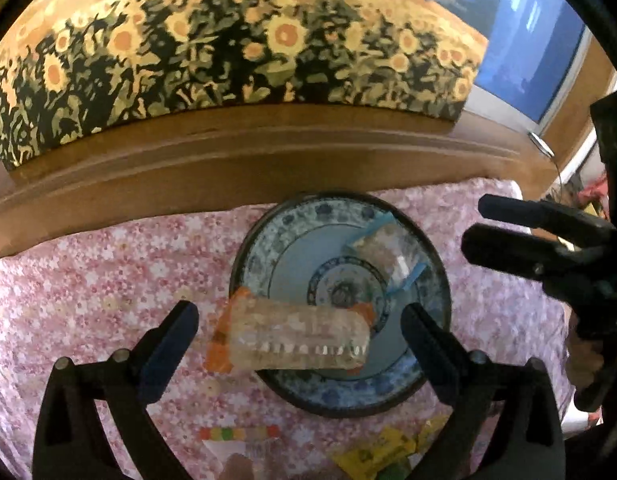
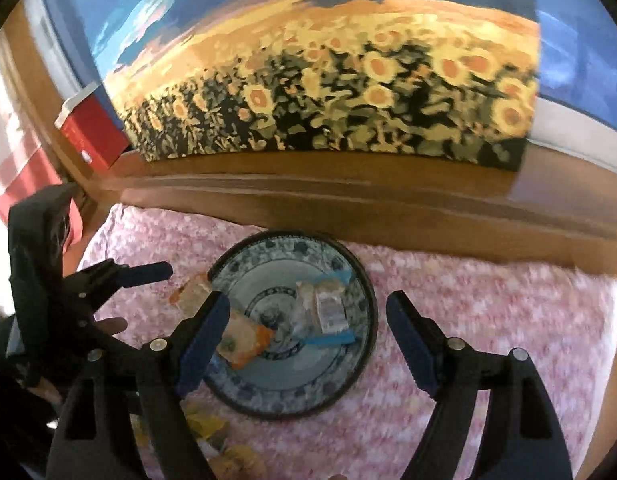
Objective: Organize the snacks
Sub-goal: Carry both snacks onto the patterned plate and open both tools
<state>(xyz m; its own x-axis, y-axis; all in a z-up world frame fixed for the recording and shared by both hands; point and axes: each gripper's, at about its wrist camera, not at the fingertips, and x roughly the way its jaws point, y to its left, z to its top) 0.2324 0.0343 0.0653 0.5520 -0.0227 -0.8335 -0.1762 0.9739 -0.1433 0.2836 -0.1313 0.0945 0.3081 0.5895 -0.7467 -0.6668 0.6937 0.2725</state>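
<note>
Standing wide apart, the jaws of the left hand-held gripper [image 1: 298, 332] grasp nothing; a clear snack pack with orange ends [image 1: 296, 338] lies between them without touching the pads, half on the rim of the blue patterned plate [image 1: 428, 376] and half over the pink flowered cloth [image 1: 108, 280]. The right hand-held gripper [image 2: 308, 332] is released too, its jaws spread above the plate, where a clear snack pack with blue ends [image 2: 328, 308] lies inside. Near the plate, more snacks [image 1: 372, 452] lie on the cloth, and behind it stands a sunflower painting [image 1: 228, 60].
</note>
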